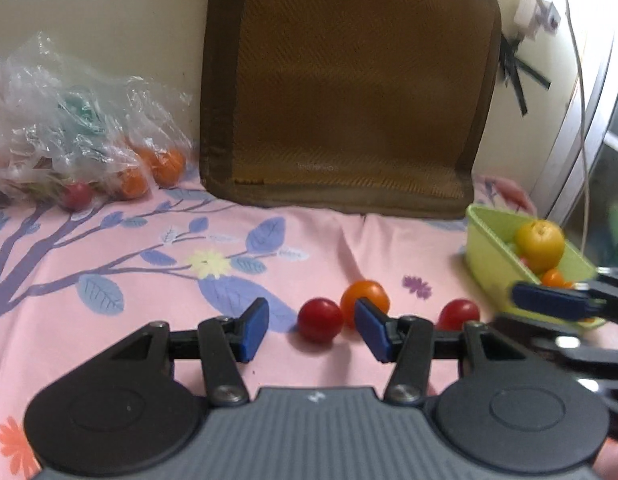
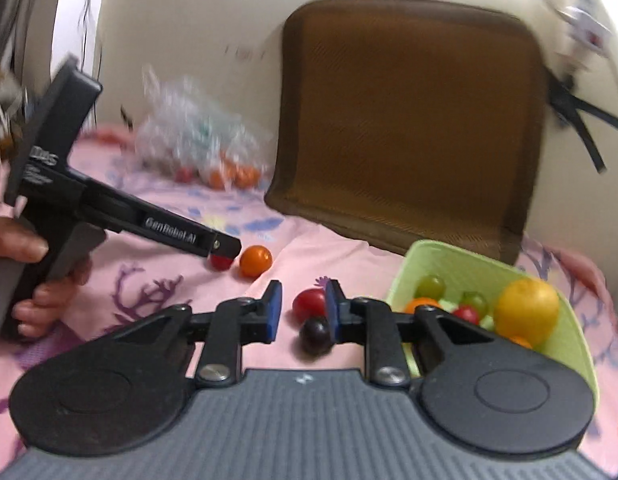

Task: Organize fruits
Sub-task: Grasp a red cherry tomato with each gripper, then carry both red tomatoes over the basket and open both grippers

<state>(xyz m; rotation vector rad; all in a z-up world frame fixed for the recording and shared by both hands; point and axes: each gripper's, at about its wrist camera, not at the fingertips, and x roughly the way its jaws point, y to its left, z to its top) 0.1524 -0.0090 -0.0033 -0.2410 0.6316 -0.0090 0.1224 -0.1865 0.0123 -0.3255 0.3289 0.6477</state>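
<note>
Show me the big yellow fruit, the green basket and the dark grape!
big yellow fruit [image 2: 527,310], right wrist view, middle of its skin.
green basket [image 2: 449,258], right wrist view, bare back wall.
dark grape [image 2: 314,334], right wrist view, its top, between the open gripper's fingers.

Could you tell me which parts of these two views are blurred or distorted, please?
Left wrist view: the right gripper at the right edge is smeared by motion blur, while the red tomato on the sheet stays fairly sharp. Right wrist view: the plastic bag and the top right corner are blurred. In both, the fisheye bows the brown cushion edges.
</note>
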